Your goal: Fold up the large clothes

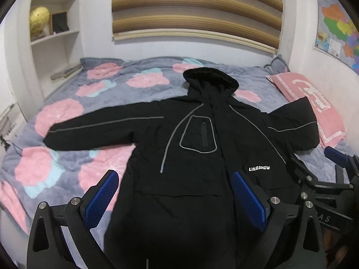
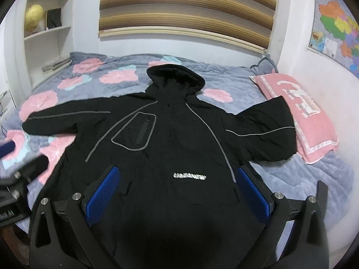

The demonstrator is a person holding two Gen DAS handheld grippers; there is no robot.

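Note:
A black hooded jacket (image 1: 190,148) with grey piping and a white chest logo lies face up and spread flat on the bed, both sleeves stretched out sideways, hood toward the wall. It also shows in the right wrist view (image 2: 170,148). My left gripper (image 1: 175,190) is open and empty, hovering above the jacket's lower body. My right gripper (image 2: 177,188) is open and empty, also above the lower body, a little further right. The right gripper shows at the right edge of the left wrist view (image 1: 332,179). The left gripper shows blurred at the left edge of the right wrist view (image 2: 20,168).
The bed has a grey quilt (image 1: 67,116) with pink flowers. A pink pillow (image 1: 314,105) lies under the jacket's right sleeve end by the wall. White shelves (image 1: 53,29) with a globe stand at the far left. A map (image 1: 336,27) hangs on the right wall.

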